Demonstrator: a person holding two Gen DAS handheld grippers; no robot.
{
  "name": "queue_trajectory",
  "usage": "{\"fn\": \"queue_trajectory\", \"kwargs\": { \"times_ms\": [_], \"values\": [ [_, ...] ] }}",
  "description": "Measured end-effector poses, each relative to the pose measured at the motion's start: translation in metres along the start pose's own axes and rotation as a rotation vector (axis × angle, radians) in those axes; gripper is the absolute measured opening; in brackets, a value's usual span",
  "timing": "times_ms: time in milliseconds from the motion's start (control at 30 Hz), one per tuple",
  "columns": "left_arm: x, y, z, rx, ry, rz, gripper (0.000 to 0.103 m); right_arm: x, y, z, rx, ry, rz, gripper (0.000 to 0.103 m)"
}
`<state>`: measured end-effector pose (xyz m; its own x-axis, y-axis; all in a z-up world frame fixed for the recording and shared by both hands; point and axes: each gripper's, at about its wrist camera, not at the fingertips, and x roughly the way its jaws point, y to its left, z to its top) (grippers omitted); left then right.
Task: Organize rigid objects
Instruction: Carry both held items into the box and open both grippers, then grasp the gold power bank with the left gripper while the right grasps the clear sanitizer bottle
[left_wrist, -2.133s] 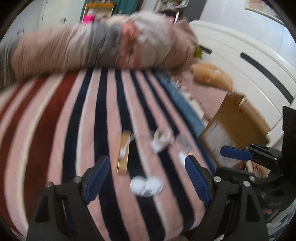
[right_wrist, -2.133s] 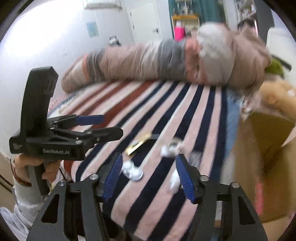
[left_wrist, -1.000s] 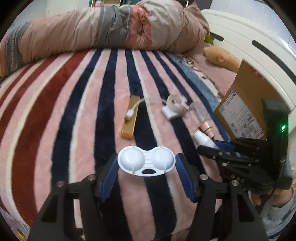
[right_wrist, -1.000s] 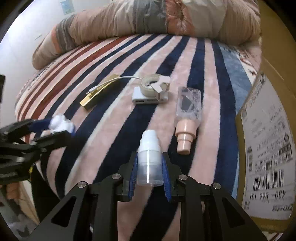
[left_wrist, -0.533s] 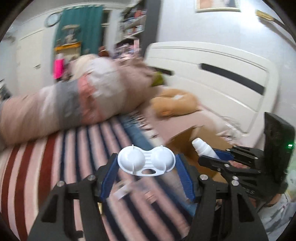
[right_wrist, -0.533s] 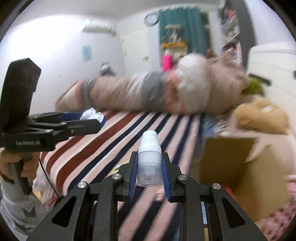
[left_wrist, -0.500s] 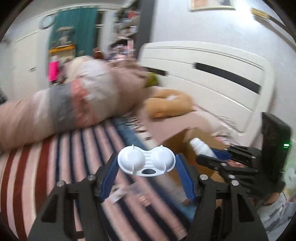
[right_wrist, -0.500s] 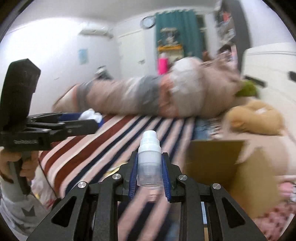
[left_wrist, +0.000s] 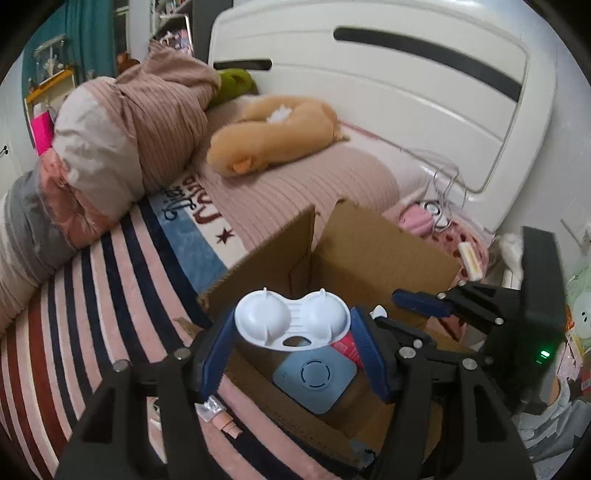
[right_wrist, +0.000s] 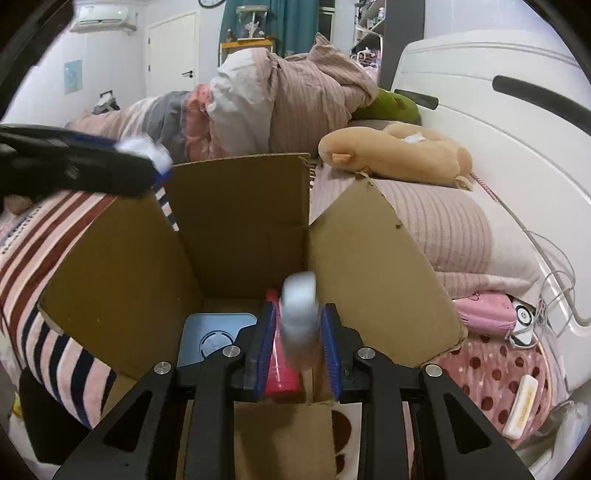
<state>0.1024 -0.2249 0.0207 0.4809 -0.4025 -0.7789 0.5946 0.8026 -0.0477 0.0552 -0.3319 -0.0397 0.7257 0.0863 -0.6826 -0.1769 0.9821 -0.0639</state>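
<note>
My left gripper (left_wrist: 293, 354) is shut on a white double-dome plastic case (left_wrist: 291, 323) and holds it over the near edge of an open cardboard box (left_wrist: 369, 254). My right gripper (right_wrist: 297, 350) holds a blurred white bottle (right_wrist: 299, 310) between its blue pads, above the box's inside (right_wrist: 240, 229). The pads sit close beside the bottle; I cannot tell whether they still press it. In the box lie a light-blue square device (left_wrist: 314, 378) and a pink-red item (right_wrist: 284, 365). The right gripper also shows in the left wrist view (left_wrist: 424, 306).
The box stands on the striped bed cover (left_wrist: 92, 295). A clear bottle with a tan cap (left_wrist: 221, 421) lies on the cover beside the box. A tan plush toy (left_wrist: 273, 133), rolled bedding (left_wrist: 122, 122) and the white headboard (left_wrist: 406, 96) lie beyond.
Both grippers have swung from the striped cover to over the open box, each carrying its object. The bottle in the right gripper now looks blurred and a little tilted.
</note>
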Motion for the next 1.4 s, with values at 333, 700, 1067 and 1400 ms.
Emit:
{"fn": "queue_trajectory", "kwargs": {
  "times_ms": [333,700,1067,1400],
  "values": [
    [0.046,-0.008,0.012,-0.056,0.142,0.039,0.059,-0.009,0.000,-0.006,0.020,-0.020,0.033,0.028],
    [0.008,0.008,0.004,-0.093,0.046,0.037,0.072,-0.023,0.015,-0.003,0.000,-0.038,0.058,0.032],
    [-0.089,0.104,-0.061,-0.229,-0.121,0.265,0.075,-0.065,0.090,0.030,-0.063,-0.181,0.252,0.032],
    [-0.049,0.200,-0.180,-0.425,-0.005,0.288,0.075,0.006,0.194,0.023,-0.135,0.032,0.303,0.033]
  ]
}}
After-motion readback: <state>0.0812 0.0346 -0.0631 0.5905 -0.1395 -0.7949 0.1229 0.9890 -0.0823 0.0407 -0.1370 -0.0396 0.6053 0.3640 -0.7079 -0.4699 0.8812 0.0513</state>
